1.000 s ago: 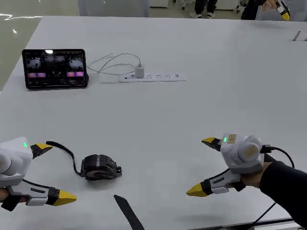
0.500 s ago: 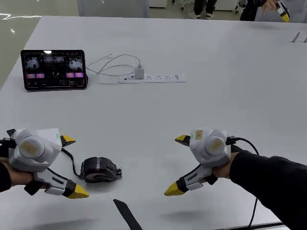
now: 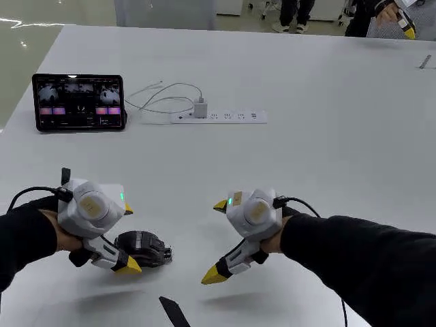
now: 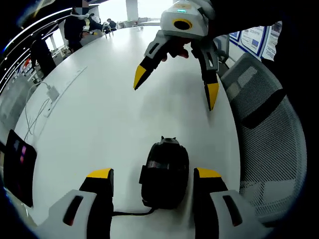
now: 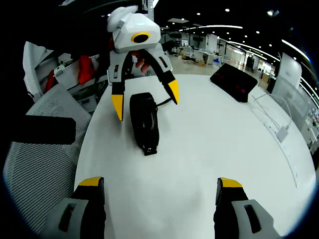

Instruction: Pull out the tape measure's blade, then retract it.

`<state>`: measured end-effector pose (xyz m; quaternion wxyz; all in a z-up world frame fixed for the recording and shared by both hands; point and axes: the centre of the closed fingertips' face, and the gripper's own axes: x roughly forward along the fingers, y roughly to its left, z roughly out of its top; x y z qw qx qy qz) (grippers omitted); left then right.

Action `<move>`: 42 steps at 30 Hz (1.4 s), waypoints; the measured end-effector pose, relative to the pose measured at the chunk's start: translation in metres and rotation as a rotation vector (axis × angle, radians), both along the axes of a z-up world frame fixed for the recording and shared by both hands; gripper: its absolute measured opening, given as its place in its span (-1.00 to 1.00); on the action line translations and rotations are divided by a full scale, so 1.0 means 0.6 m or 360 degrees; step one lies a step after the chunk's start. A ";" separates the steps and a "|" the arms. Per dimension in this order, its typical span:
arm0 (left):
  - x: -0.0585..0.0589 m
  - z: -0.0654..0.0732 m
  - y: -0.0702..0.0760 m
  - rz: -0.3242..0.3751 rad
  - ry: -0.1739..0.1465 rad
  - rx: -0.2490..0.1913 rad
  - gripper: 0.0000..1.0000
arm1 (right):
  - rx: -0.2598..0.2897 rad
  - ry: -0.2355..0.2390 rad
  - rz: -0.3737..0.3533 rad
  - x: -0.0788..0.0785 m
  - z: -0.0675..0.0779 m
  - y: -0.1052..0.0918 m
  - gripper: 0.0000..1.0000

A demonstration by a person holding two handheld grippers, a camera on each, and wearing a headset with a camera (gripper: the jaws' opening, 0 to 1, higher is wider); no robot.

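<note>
Left gripper [image 3: 129, 237] is open, 2 yellow-tipped jaws spread around the black rounded tape measure [image 3: 144, 246], 1 jaw on each side. In the left gripper view the case sits between the jaws with a gap on both sides, so no contact; gap is wider on that view's left. Tape measure lies flat on the white table [image 3: 306, 143], blade not pulled out. A thin black cord [image 4: 130, 213] trails from the case end nearest the left gripper's body. Right gripper [image 3: 214, 240] is open wide and empty, jaws pointing toward the tape measure, near it but apart. The 2 grippers face each other with the case between them. Far beyond both grippers: black tablet with lit screen [image 3: 78, 102] standing up, white power strip [image 3: 212, 117] with a white charger and looped cable [image 3: 199, 106]. A flat black strip [image 3: 174, 312] lies just on the person's side of the tape measure
</note>
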<state>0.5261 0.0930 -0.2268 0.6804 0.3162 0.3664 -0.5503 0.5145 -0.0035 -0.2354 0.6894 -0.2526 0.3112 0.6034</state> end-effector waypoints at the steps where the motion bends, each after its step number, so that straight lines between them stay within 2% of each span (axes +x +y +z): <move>1: 0.002 -0.002 -0.002 0.0012 0.0002 0.0004 0.18 | 0.0004 0.0008 0.0005 0.000 -0.001 0.005 0.80; 4: -0.002 -0.011 -0.010 -0.0029 0.0035 0.0029 -0.02 | 0.0002 -0.0003 0.0048 0.000 -0.006 0.024 0.73; 6: -0.020 -0.019 -0.009 -0.0071 0.0127 0.0065 -0.23 | -0.0001 0.0000 0.0068 -0.001 -0.008 0.031 0.68; 7: -0.017 -0.021 -0.011 -0.0083 0.0091 0.0071 -0.30 | -0.0004 0.0003 0.0086 -0.003 -0.011 0.037 0.66; 8: -0.019 -0.024 -0.008 -0.0125 0.0078 0.0102 -0.31 | -0.0009 0.0000 0.0098 -0.003 -0.013 0.039 0.62; 11: -0.015 -0.021 -0.006 -0.0127 0.0043 0.0116 -0.33 | -0.0005 -0.0004 0.0120 -0.003 -0.016 0.050 0.49; 14: -0.013 -0.023 -0.003 -0.0159 -0.0006 0.0141 -0.34 | 0.0017 0.0006 0.0153 -0.007 -0.015 0.064 0.20; 16: -0.012 -0.023 -0.003 -0.0167 -0.0026 0.0154 -0.34 | 0.0018 -0.0003 0.0177 -0.007 -0.019 0.071 0.06; 21: -0.012 -0.024 -0.004 -0.0148 -0.0039 0.0143 -0.35 | -0.0006 0.0043 0.0203 -0.011 -0.033 0.089 -0.34; 27: -0.015 -0.024 -0.007 -0.0156 -0.0065 0.0114 -0.35 | -0.0061 0.0019 0.0261 -0.017 -0.052 0.099 -0.47; 31: -0.015 -0.026 -0.008 -0.0156 -0.0071 0.0114 -0.35 | -0.0052 0.0006 0.0263 -0.015 -0.052 0.111 -0.65; 32: -0.015 -0.026 -0.008 -0.0154 -0.0070 0.0109 -0.35 | -0.0072 0.0023 0.0286 -0.020 -0.056 0.112 -0.70; 33: -0.016 -0.025 -0.009 -0.0157 -0.0068 0.0108 -0.35 | -0.0109 -0.0004 0.0207 -0.009 -0.059 0.106 -0.72; 35: -0.016 -0.026 -0.009 -0.0160 -0.0070 0.0112 -0.36 | -0.0093 -0.0021 0.0310 -0.005 -0.059 0.109 -0.77; 38: -0.015 -0.027 -0.009 -0.0143 -0.0074 0.0107 -0.36 | -0.0083 0.0024 0.0266 -0.006 -0.059 0.107 -0.81; 42: -0.015 -0.027 -0.009 -0.0147 -0.0076 0.0114 -0.36 | -0.0089 0.0016 0.0256 -0.011 -0.057 0.107 -0.83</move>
